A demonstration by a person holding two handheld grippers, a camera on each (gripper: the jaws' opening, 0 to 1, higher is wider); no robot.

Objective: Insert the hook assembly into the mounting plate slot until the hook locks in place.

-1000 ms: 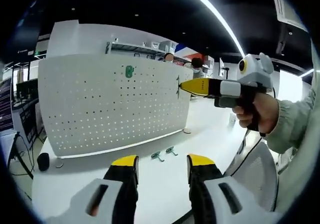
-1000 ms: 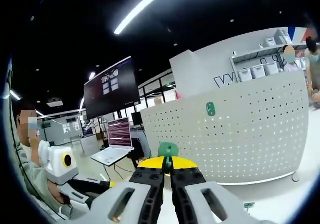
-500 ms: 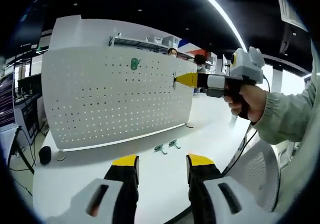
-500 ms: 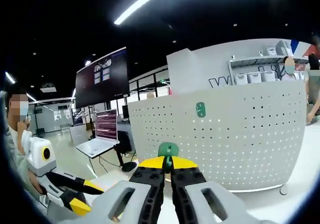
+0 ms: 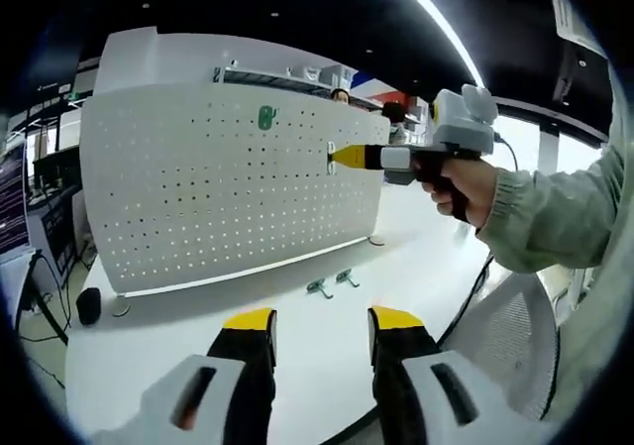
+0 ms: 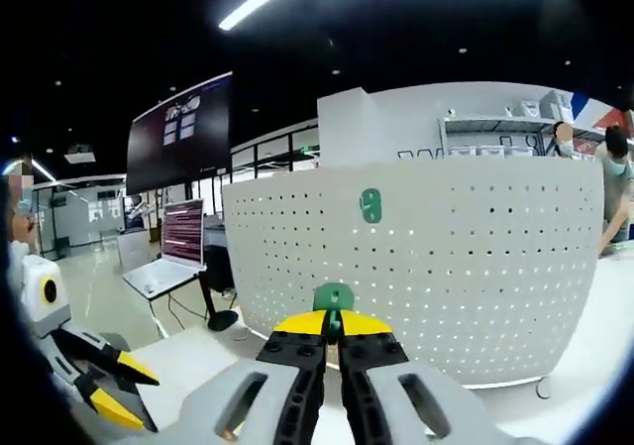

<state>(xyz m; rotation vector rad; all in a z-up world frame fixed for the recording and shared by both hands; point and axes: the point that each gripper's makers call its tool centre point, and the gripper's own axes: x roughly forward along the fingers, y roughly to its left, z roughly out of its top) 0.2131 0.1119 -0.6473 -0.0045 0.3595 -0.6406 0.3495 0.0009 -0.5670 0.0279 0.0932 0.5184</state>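
Right tongs (image 6: pixel 332 338): the jaws are closed on a green hook (image 6: pixel 334 298), which stands up from between the yellow tips. In the left gripper view these tongs (image 5: pixel 333 156) come in from the right, held by a hand (image 5: pixel 462 185) in a pale green sleeve (image 5: pixel 550 227), with the tip at the pegboard face.
Left tongs (image 5: pixel 319 319): the jaws are apart and nothing is between them; they hang over the worktop (image 5: pixel 327 351).
Pegboard (image 5: pixel 228 192): a white curved plate with rows of holes, standing upright on the worktop.
Mounted hook (image 5: pixel 265 118): a green piece already on the pegboard, near its top edge.
Spare hooks (image 5: pixel 331 283): two lie flat on the worktop, just in front of the pegboard foot.
Laptop (image 6: pixel 168 264): open, on a stand beside the pegboard.
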